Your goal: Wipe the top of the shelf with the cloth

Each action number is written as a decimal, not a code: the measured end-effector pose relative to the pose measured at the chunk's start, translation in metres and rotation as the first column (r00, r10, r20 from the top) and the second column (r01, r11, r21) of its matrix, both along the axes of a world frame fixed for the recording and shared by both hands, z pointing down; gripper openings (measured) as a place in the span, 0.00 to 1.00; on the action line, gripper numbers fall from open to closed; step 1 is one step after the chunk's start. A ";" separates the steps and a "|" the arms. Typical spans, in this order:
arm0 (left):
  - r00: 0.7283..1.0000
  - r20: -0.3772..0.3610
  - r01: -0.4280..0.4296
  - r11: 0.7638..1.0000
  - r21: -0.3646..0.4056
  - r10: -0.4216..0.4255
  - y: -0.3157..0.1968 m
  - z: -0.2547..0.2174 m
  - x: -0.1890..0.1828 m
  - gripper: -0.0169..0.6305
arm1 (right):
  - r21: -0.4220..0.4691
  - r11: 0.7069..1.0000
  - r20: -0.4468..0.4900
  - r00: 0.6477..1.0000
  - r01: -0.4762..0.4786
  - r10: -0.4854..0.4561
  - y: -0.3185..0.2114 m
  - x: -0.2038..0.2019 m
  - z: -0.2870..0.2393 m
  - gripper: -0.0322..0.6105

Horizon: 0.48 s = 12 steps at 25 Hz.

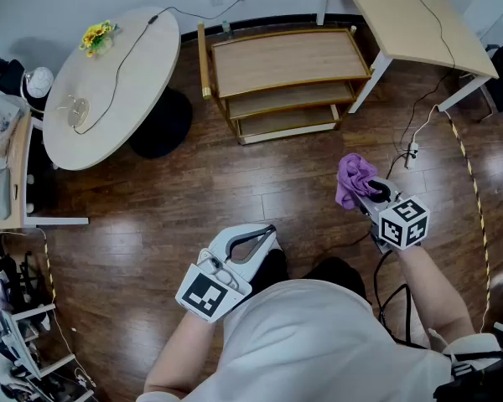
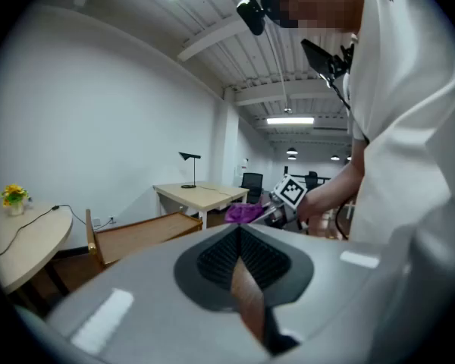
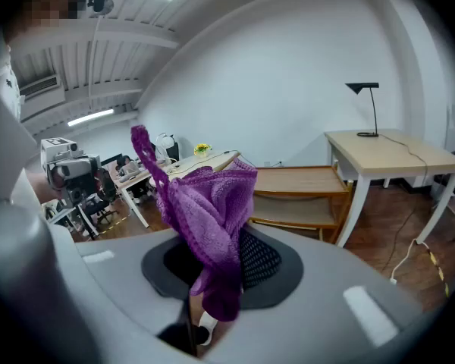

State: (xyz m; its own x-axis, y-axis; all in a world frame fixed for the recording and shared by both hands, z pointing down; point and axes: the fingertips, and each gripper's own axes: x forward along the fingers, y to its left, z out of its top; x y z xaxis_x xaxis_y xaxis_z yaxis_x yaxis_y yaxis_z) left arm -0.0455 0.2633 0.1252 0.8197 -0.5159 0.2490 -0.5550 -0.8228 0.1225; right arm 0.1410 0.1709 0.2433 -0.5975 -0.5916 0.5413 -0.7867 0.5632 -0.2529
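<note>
A low wooden shelf (image 1: 282,59) with a flat top and two lower tiers stands on the dark wood floor ahead of me; it also shows as the shelf (image 2: 136,233) and the shelf (image 3: 303,180) in the gripper views. My right gripper (image 1: 362,188) is shut on a purple cloth (image 1: 353,178), held in the air well short of the shelf. The cloth (image 3: 208,218) bunches up from the jaws. My left gripper (image 1: 264,234) hangs low by my body, shut with nothing in it.
A round white table (image 1: 109,82) with yellow flowers (image 1: 97,35) and a cable stands left of the shelf. A rectangular desk (image 1: 411,19) is at the back right. A power strip and cable (image 1: 412,151) lie on the floor near my right gripper.
</note>
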 end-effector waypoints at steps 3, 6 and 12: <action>1.000 0.026 -0.017 1.000 0.024 0.016 -0.018 0.009 -0.023 0.05 | -0.008 0.999 0.008 0.999 0.045 -0.045 -0.036 -0.053 0.023 0.21; 0.998 0.059 -0.021 0.999 0.035 0.019 -0.031 0.020 -0.043 0.05 | -0.034 0.994 0.005 0.995 0.101 -0.101 -0.065 -0.105 0.048 0.21; 0.998 0.050 0.042 0.999 -0.022 -0.041 -0.062 0.046 -0.066 0.05 | -0.112 0.975 0.015 0.982 0.190 -0.189 -0.132 -0.179 0.110 0.21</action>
State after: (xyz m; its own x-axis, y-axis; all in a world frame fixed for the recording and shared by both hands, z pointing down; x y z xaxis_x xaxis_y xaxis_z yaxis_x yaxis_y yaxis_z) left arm -0.1112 0.2010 0.1711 0.7840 -0.5432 0.3005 -0.5947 -0.7960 0.1127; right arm -0.0378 0.0388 0.3538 -0.6952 -0.4030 0.5953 -0.6673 0.6698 -0.3258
